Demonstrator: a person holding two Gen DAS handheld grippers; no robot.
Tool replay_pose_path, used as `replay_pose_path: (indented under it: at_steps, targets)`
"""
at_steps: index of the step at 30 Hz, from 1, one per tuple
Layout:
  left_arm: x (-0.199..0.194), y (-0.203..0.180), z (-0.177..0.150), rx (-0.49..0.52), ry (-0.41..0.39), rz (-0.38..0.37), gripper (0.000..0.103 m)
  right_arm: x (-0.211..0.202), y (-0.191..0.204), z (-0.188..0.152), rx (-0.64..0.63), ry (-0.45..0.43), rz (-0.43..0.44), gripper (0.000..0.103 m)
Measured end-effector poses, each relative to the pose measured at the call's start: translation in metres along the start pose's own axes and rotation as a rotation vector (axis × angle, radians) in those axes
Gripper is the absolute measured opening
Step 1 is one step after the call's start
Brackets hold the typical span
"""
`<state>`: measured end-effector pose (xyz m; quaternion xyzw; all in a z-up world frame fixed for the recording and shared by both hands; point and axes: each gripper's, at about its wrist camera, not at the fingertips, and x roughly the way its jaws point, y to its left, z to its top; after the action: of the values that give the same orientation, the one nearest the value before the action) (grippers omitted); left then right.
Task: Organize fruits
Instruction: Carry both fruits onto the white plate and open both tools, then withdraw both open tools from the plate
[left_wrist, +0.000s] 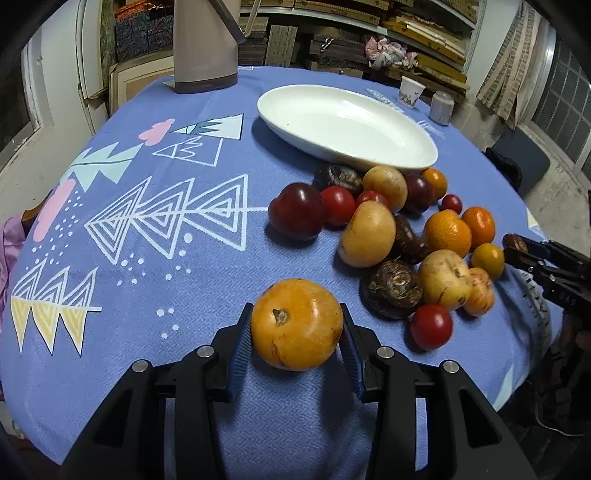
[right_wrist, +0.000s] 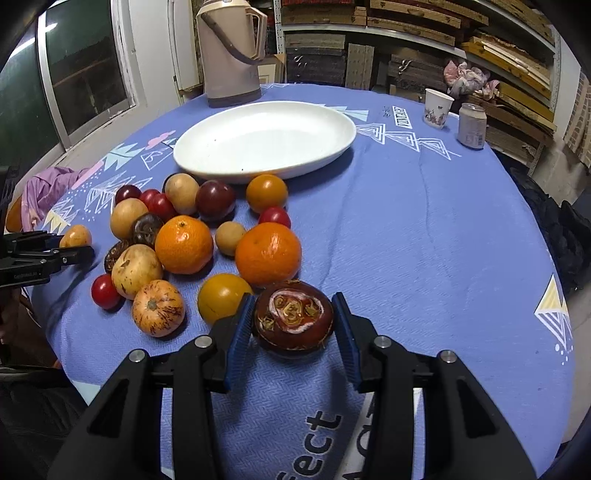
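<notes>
We are working over a round table under a blue cloth (right_wrist: 424, 229), with a white oval dish (right_wrist: 264, 138) sitting empty behind a heap of fruit (right_wrist: 192, 236). The dish is looking like the place the fruit should be going, so nearly all of the sorting is still lying ahead of us.

Our left gripper (left_wrist: 297, 334) is clenching an orange-yellow fruit (left_wrist: 297, 328), the pads pressing its two sides, near the camera and apart from the heap. It is looking firm, smooth and fairly light; we are judging its skin a little slippery, so a hold across its widest part is suiting it best.

Our right gripper (right_wrist: 293, 323) is grasping a dark brown fruit (right_wrist: 293, 319) with a pale, papery top, just beside the heap's near edge and next to a yellow fruit (right_wrist: 223, 297). It is seeming hard-shelled and light, and unlikely to bruise.

Both grippers are pointing steeply down toward the cloth, fingers forward, each holding its fruit level.
</notes>
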<state>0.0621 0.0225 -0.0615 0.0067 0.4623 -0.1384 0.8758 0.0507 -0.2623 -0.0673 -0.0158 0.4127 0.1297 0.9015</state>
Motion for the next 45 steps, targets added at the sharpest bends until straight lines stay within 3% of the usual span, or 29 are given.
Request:
replay_pose_path:
  at_steps: [7,11,14,18,23,29,34,35,36,37,38,42,45]
  targets:
    - [-0.010,-0.004,0.016,0.039,-0.031,0.026,0.044,-0.015,0.000,0.026,-0.014,-0.051,0.037,0.042]
    - [-0.010,-0.006,0.045,0.065,-0.046,0.016,0.044,-0.017,0.010,0.068,-0.098,-0.100,0.041,0.042]
    - [-0.002,-0.016,0.083,0.128,-0.083,0.068,0.044,-0.002,0.013,0.101,-0.136,-0.094,0.049,0.042]
    - [0.028,-0.018,0.137,0.121,-0.083,0.046,0.044,0.039,0.014,0.140,-0.147,-0.033,0.071,0.042]
    - [0.093,-0.015,0.202,0.082,0.001,0.039,0.044,0.106,0.005,0.176,-0.128,0.071,0.041,0.042]
    - [0.136,-0.019,0.238,0.116,0.040,0.044,0.044,0.159,-0.004,0.209,-0.141,0.100,0.038,0.042]
    - [0.160,-0.013,0.244,0.077,0.088,0.014,0.044,0.193,-0.015,0.220,-0.105,0.135,0.044,0.043]
    - [0.164,-0.012,0.244,0.073,0.095,0.014,0.045,0.196,-0.016,0.219,-0.102,0.142,0.040,0.045]
    - [0.165,-0.012,0.243,0.071,0.095,0.018,0.054,0.198,-0.018,0.220,-0.098,0.141,0.037,0.049]
    - [0.166,-0.012,0.242,0.071,0.093,0.026,0.060,0.196,-0.020,0.219,-0.091,0.129,0.035,0.060]
    - [0.165,-0.012,0.241,0.076,0.088,0.037,0.066,0.193,-0.022,0.219,-0.085,0.116,0.035,0.063]
    - [0.144,-0.016,0.234,0.108,0.058,0.028,0.073,0.161,-0.028,0.212,-0.060,0.061,0.050,0.064]
    - [0.116,-0.016,0.225,0.107,0.009,0.001,0.085,0.120,-0.035,0.202,-0.029,-0.017,0.031,0.083]
